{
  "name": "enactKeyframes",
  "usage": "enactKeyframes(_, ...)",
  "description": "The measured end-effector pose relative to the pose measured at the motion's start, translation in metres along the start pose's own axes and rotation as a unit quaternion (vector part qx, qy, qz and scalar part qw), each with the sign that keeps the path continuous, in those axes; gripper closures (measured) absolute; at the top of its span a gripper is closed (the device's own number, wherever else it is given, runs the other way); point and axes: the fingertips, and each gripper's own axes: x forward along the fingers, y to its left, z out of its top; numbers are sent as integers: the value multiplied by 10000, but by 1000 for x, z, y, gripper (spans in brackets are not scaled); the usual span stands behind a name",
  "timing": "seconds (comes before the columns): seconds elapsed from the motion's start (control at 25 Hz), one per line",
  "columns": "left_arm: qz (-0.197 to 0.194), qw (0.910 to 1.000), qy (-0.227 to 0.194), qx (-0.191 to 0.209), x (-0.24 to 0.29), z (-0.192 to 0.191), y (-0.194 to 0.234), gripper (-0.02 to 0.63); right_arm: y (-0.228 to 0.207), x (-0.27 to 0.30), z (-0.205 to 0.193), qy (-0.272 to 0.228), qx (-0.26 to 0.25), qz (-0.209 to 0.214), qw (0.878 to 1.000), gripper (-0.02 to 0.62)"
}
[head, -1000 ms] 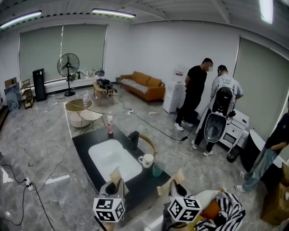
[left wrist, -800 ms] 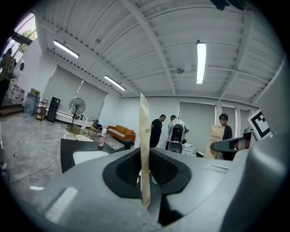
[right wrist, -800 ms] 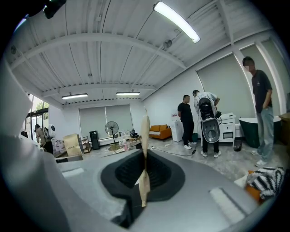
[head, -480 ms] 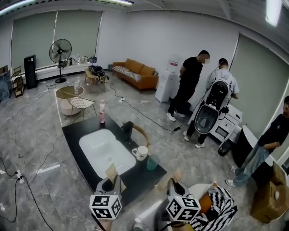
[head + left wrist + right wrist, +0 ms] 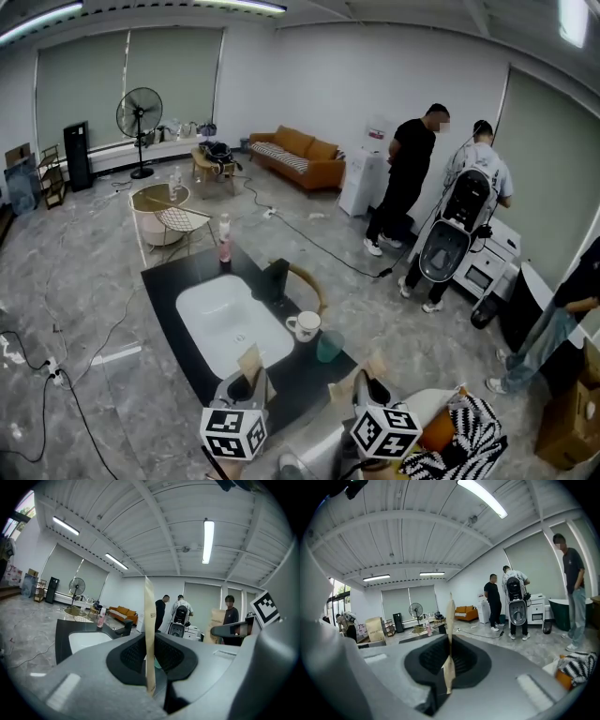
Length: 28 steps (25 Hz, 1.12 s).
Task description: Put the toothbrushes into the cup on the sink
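A black counter (image 5: pixel 178 281) holds a white sink basin (image 5: pixel 230 323) with a black faucet (image 5: pixel 277 278). At the counter's right end a white mug (image 5: pixel 305 325) stands next to a teal cup (image 5: pixel 328 347). My left gripper (image 5: pixel 246 377) is at the counter's near edge, shut on a flat tan paper packet (image 5: pixel 249 361) that stands upright between its jaws (image 5: pixel 149 620). My right gripper (image 5: pixel 367 382) is just off the counter's near right corner. It pinches a second tan packet (image 5: pixel 375 366), seen edge-on in the right gripper view (image 5: pixel 450 620). What the packets contain is hidden.
A pink bottle (image 5: pixel 225 246) stands at the counter's far end. Three people are at the right, by a toilet bowl (image 5: pixel 450 244) and white cabinets. A striped cloth (image 5: pixel 473 436) lies at the lower right. Cables (image 5: pixel 309 253) cross the floor. A fan (image 5: pixel 141 117) and a sofa (image 5: pixel 300 157) are at the back.
The head view swung left and came back. Both grippers keep their packets and stay low by the counter's near edge.
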Motion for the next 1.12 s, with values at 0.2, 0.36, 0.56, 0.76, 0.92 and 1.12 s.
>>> enactKeyframes(0.2,-91,9999,35,97,21,0,-10,558,-15,12,4,-14,44,-23,10000,588)
enactKeyframes(0.36,-128,9998,54,125,36,-1,-13,558,-29,18,7,-18,65,-99,9999,588)
enactKeyframes(0.56,-90,9999,88,111,47,-3,-10,558,-34,24,6,18,70,-115,9999,588)
enactKeyframes(0.76,-56,9999,102,82,57,-3,-4,558,-39,33,5,71,68,-124,9999,588)
enactKeyframes(0.92,-48,9999,111,80,66,-2,0,558,-41,43,8,80,88,-139,9998,588)
enactKeyframes(1.12,8,9998,166,81,74,-5,5,558,-46,57,11,67,139,-140,9998,588)
